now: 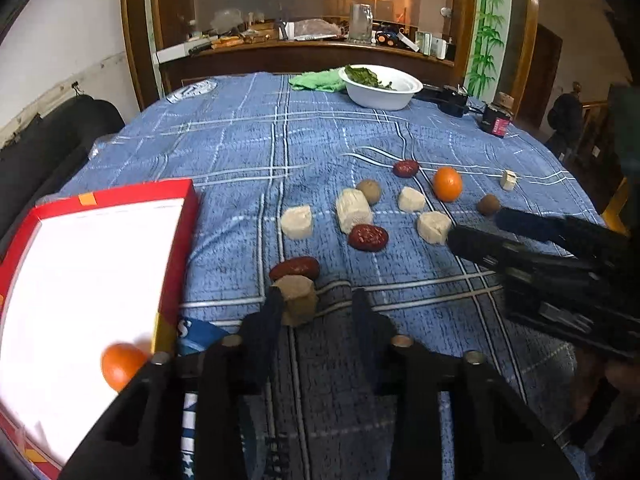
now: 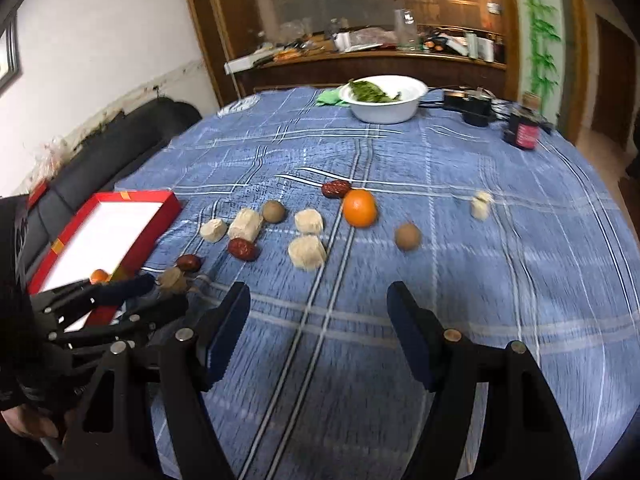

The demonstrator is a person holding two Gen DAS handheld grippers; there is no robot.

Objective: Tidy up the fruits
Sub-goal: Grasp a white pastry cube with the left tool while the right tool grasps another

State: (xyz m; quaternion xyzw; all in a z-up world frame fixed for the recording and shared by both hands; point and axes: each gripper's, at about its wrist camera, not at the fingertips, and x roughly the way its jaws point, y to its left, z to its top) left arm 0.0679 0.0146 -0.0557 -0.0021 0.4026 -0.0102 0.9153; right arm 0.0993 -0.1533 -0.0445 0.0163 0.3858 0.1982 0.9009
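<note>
Early stage: one orange (image 1: 122, 364) in red box (image 1: 176, 200) at surface's left edge; left claw (image 1: 318, 304) and right claw (image 2: 318, 308) both open, empty; scattered fruits (image 1: 368, 236) remain.

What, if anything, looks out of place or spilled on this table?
Nothing looks spilled or damaged. Only one orange lies in the red box. One small pale chunk sits alone toward the right edge of the tablecloth, apart from the other pieces clustered mid-table.
</note>
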